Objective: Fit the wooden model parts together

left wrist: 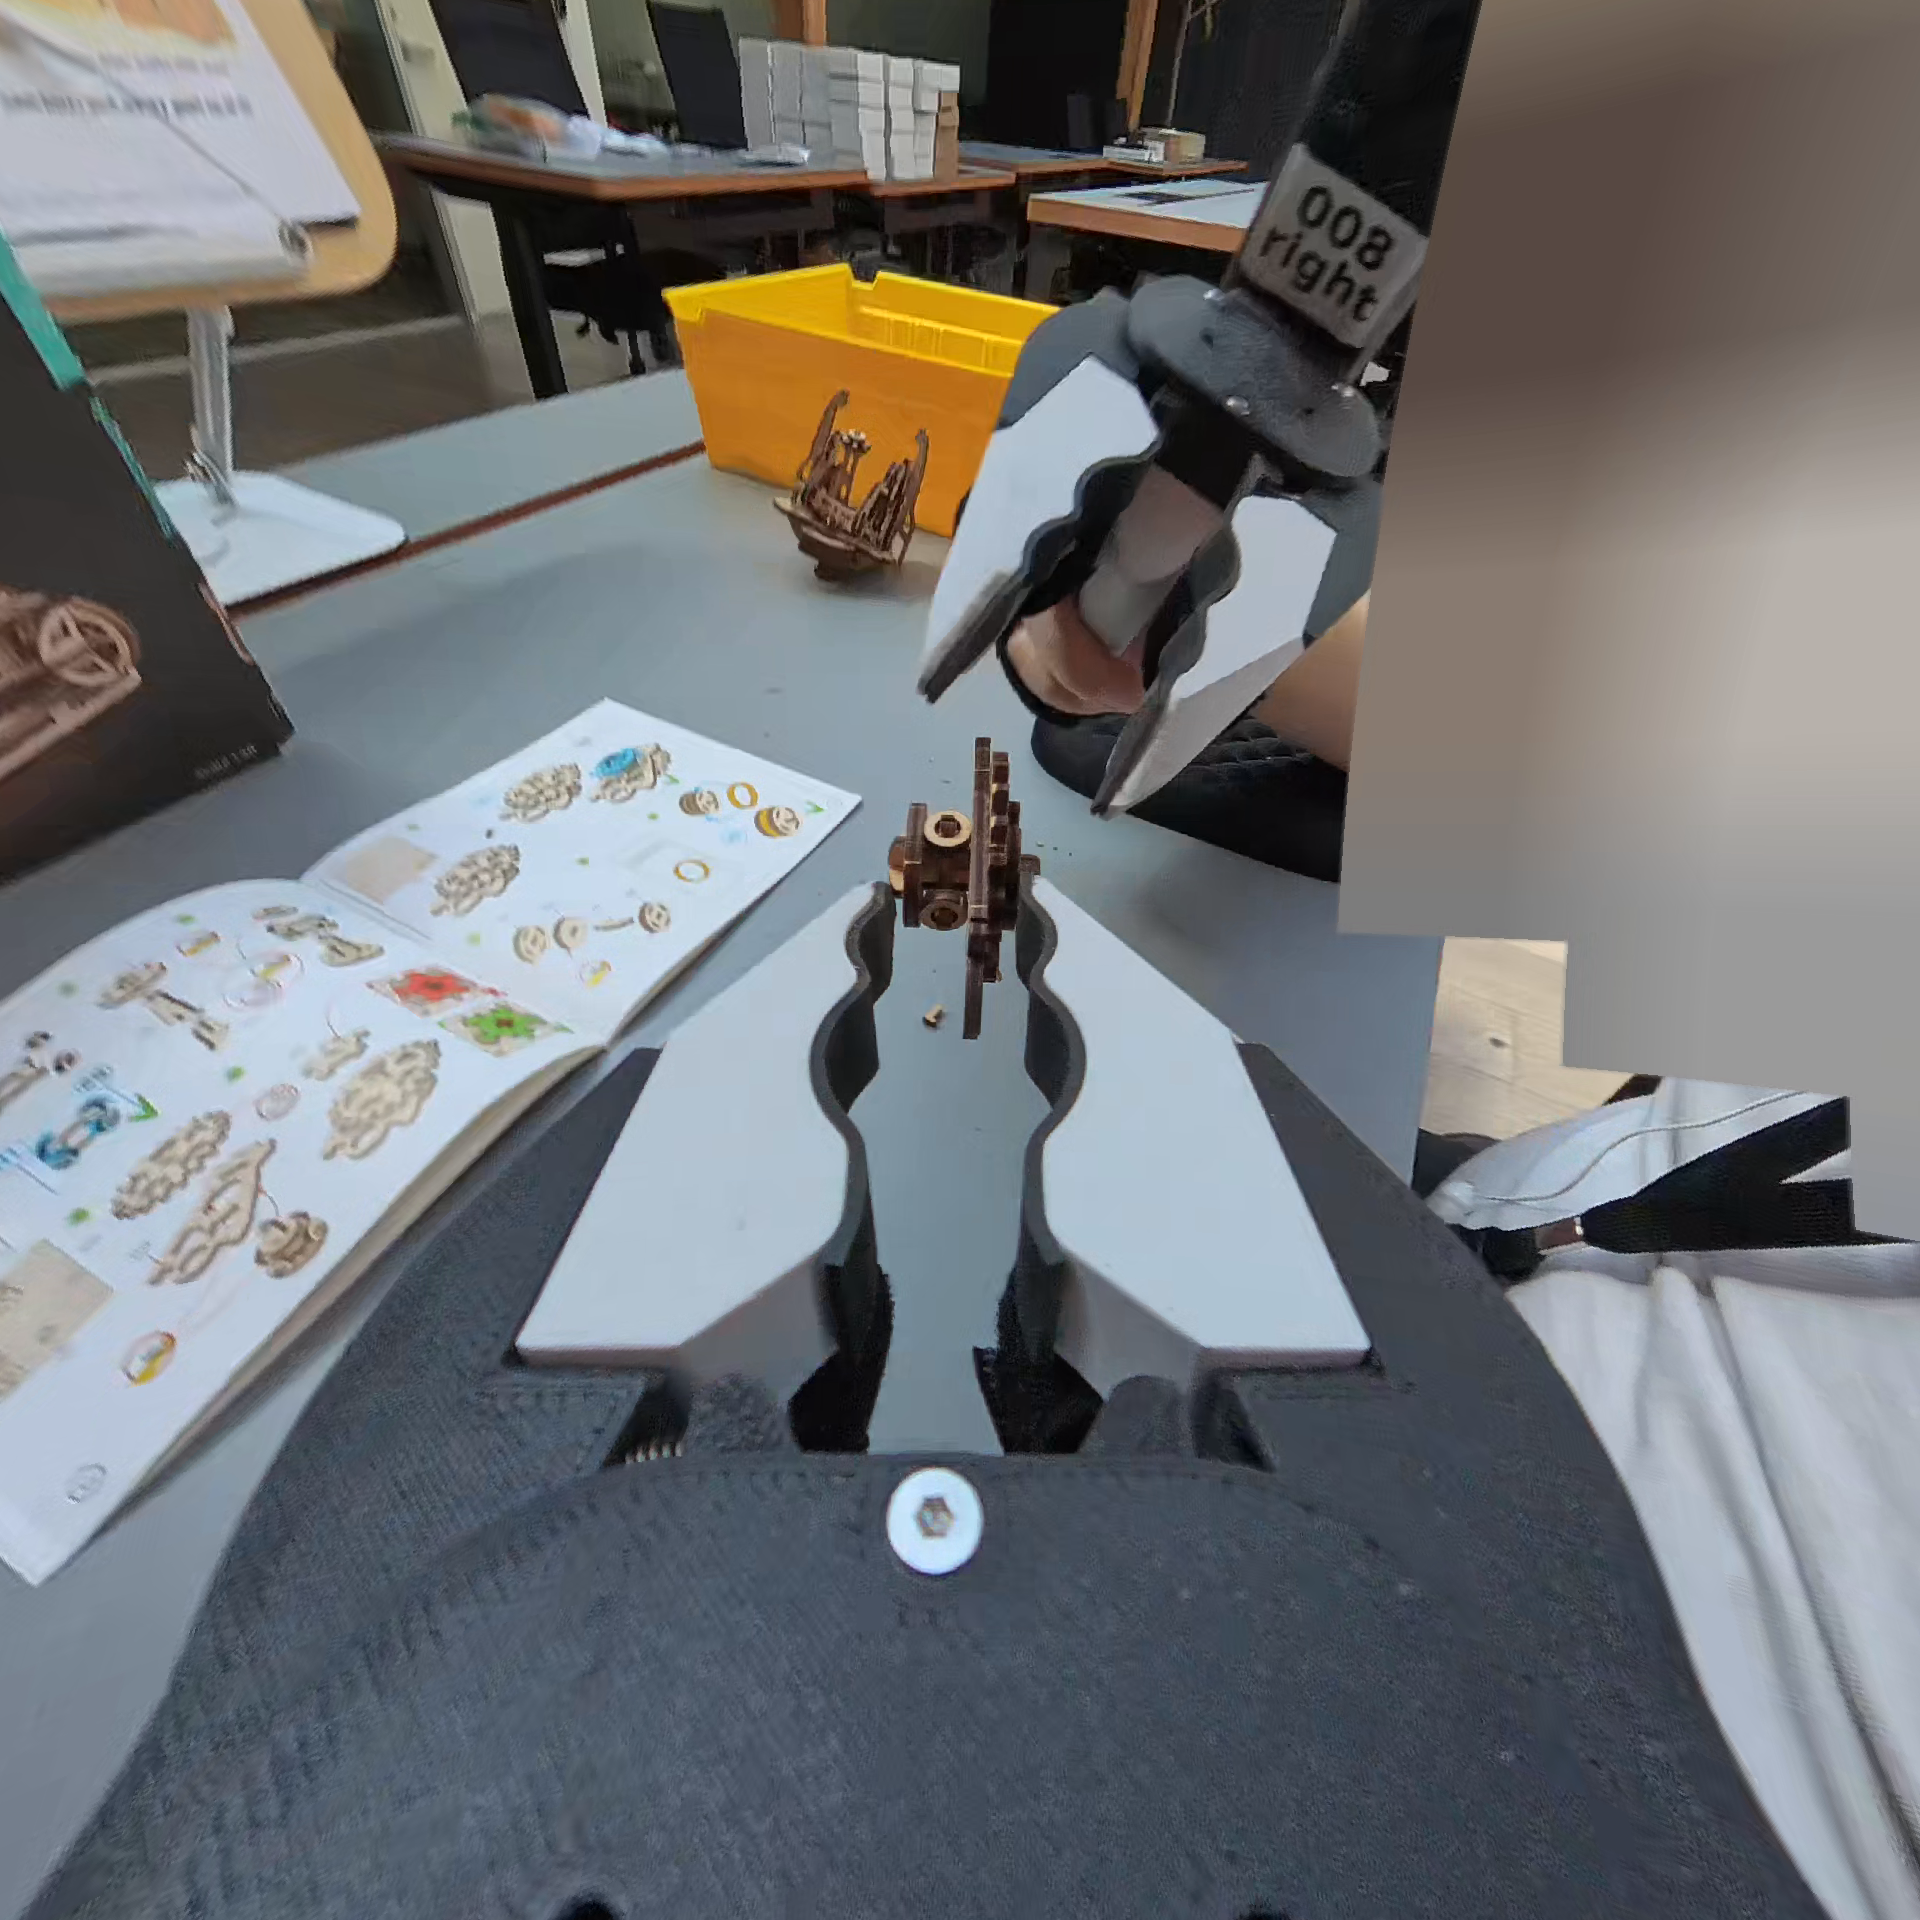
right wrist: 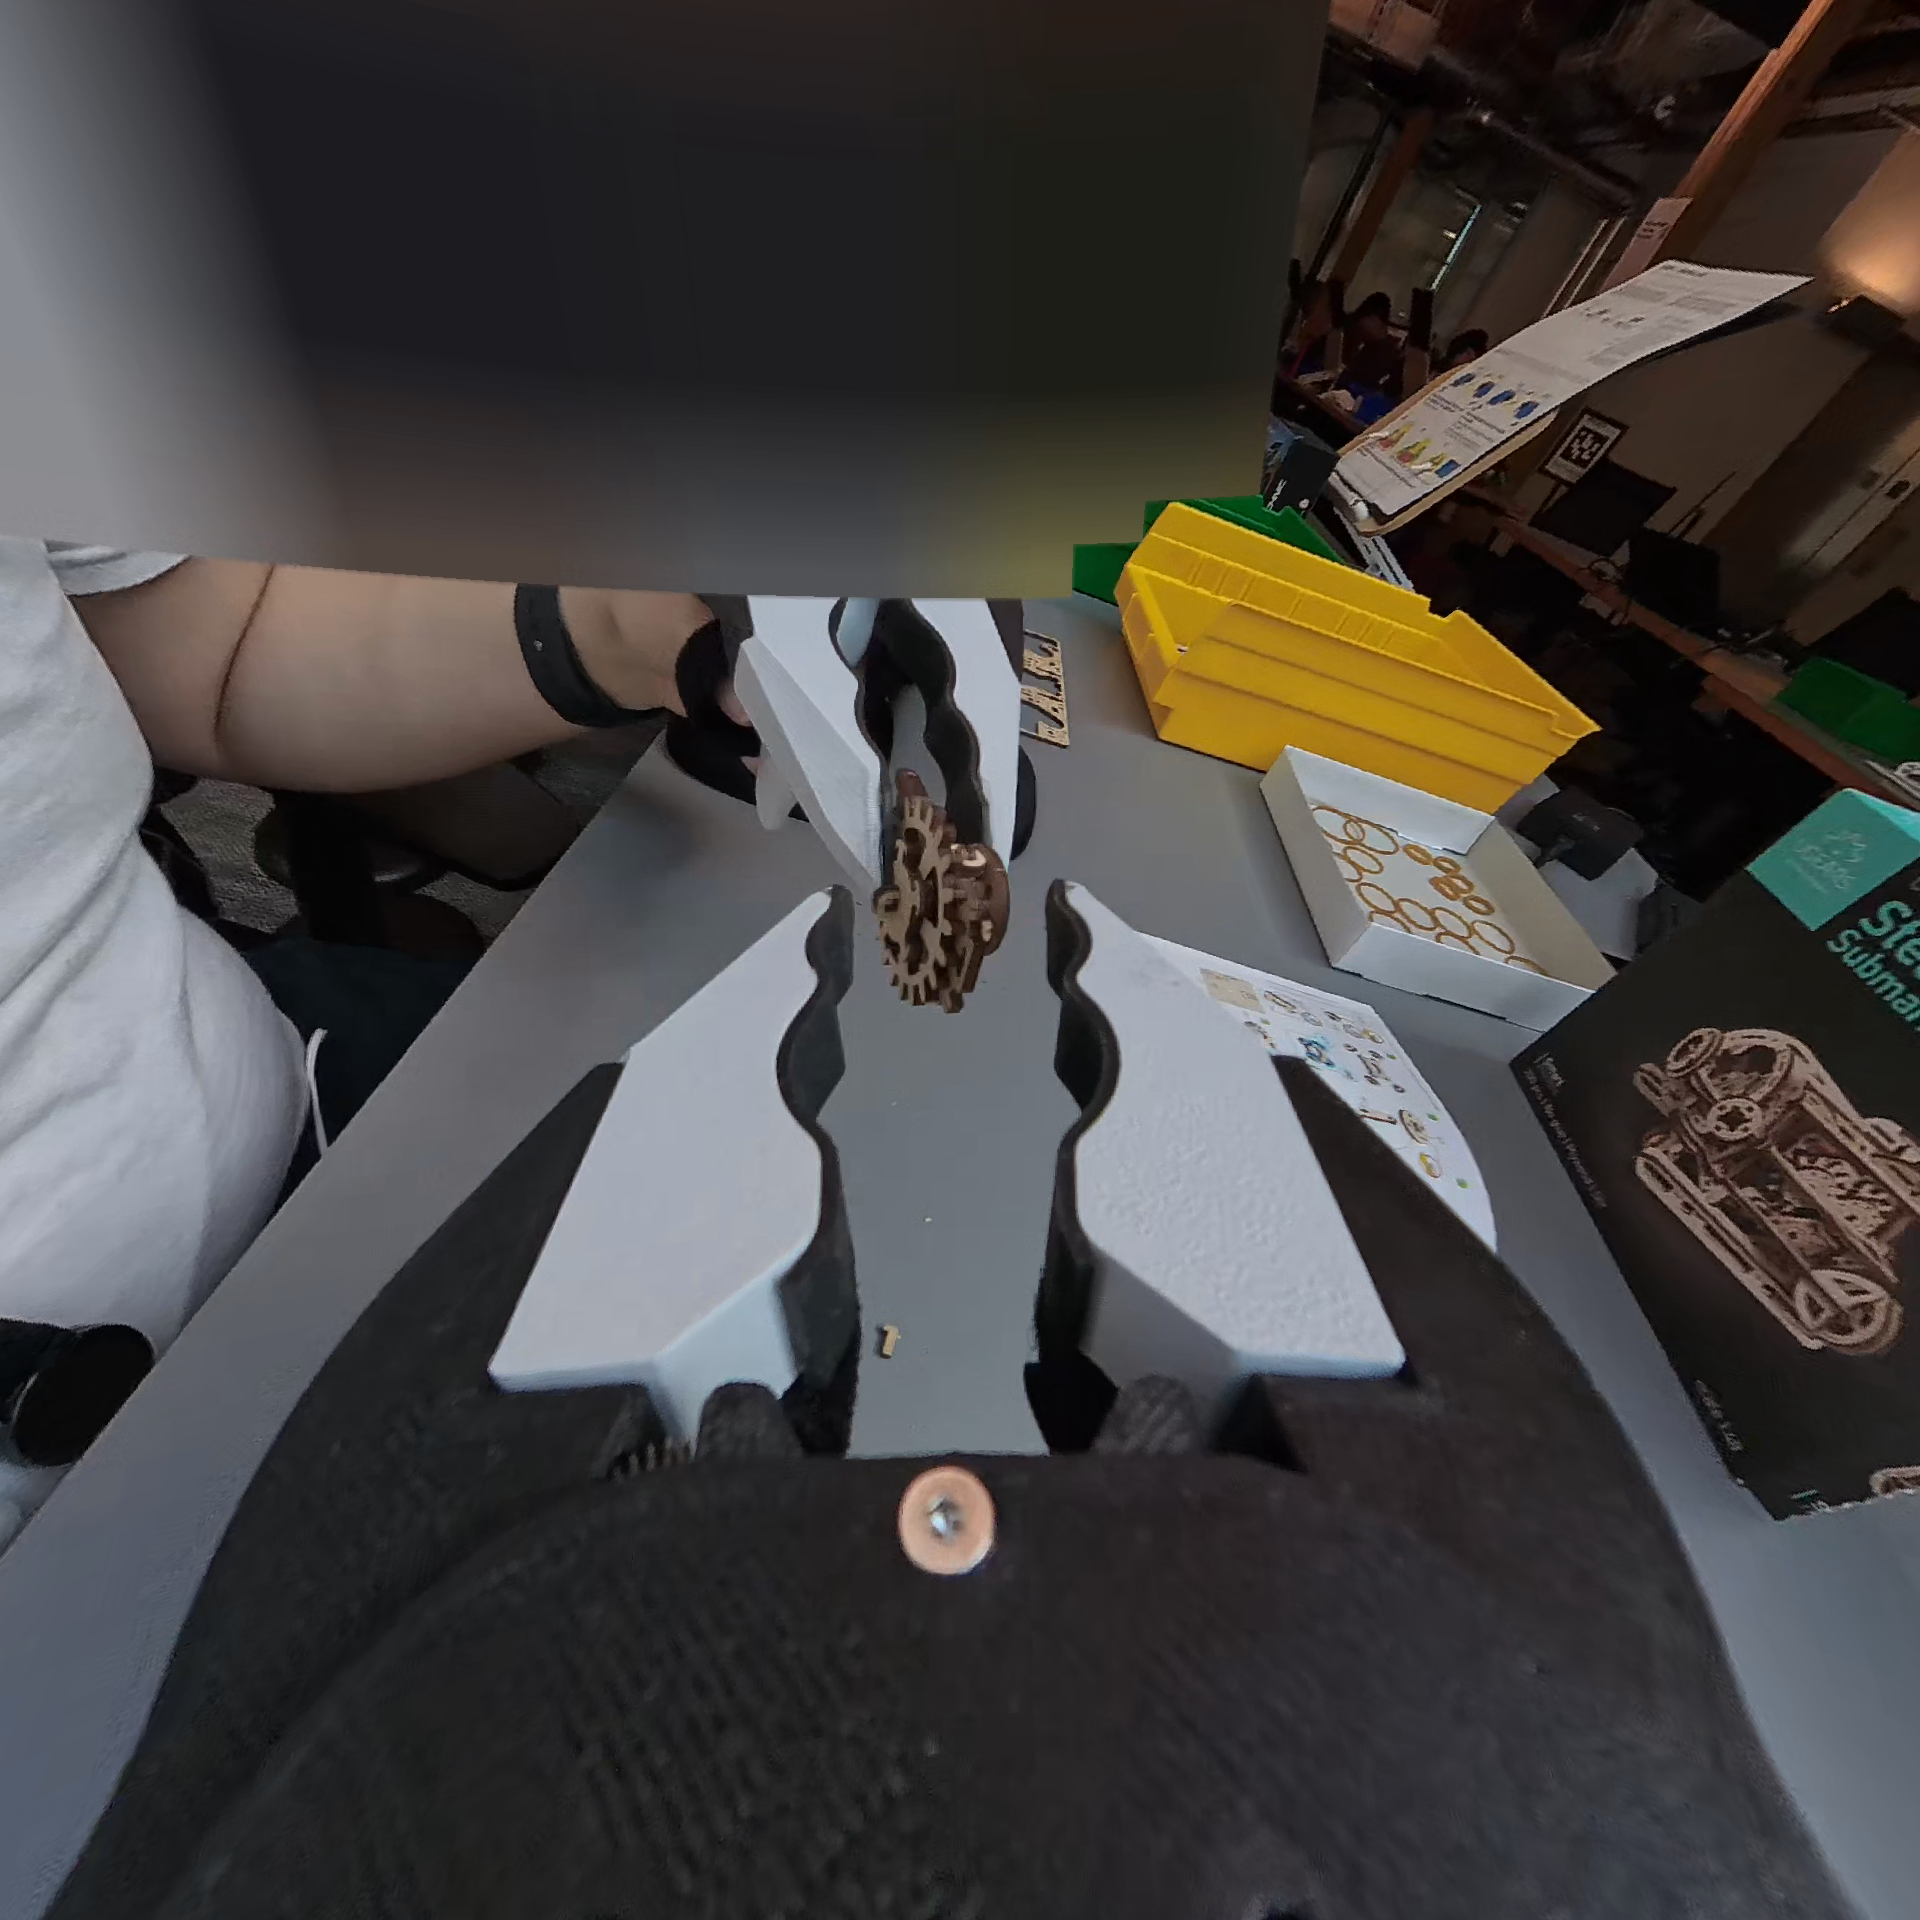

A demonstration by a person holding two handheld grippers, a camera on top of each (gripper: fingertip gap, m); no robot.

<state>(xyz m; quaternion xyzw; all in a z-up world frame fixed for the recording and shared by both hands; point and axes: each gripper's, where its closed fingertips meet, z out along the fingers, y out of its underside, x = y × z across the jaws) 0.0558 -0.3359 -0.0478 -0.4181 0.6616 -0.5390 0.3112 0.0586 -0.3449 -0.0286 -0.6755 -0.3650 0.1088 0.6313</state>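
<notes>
My left gripper [left wrist: 961, 902] is shut on a small wooden gear assembly [left wrist: 961, 883], a toothed disc seen edge-on with a blocky hub, and holds it above the grey table [left wrist: 623, 623]. In the right wrist view the left gripper [right wrist: 925, 836] holds the gear assembly [right wrist: 940, 920] face-on, just beyond my right gripper [right wrist: 948, 896]. The right gripper is open and empty. It also shows in the left wrist view [left wrist: 1018, 743], up and to the right of the gear. A tiny wooden peg [left wrist: 933, 1016] lies on the table under the grippers and shows in the right wrist view [right wrist: 886, 1340].
An open instruction booklet [left wrist: 364, 1039] lies to the left. A dark model box [right wrist: 1766, 1143], a white tray of wooden rings [right wrist: 1351, 810], a yellow bin [left wrist: 831, 384] and a part-built wooden model [left wrist: 857, 509] stand around. A person sits at the table edge. Less than 4 cm separates the two grippers' tips.
</notes>
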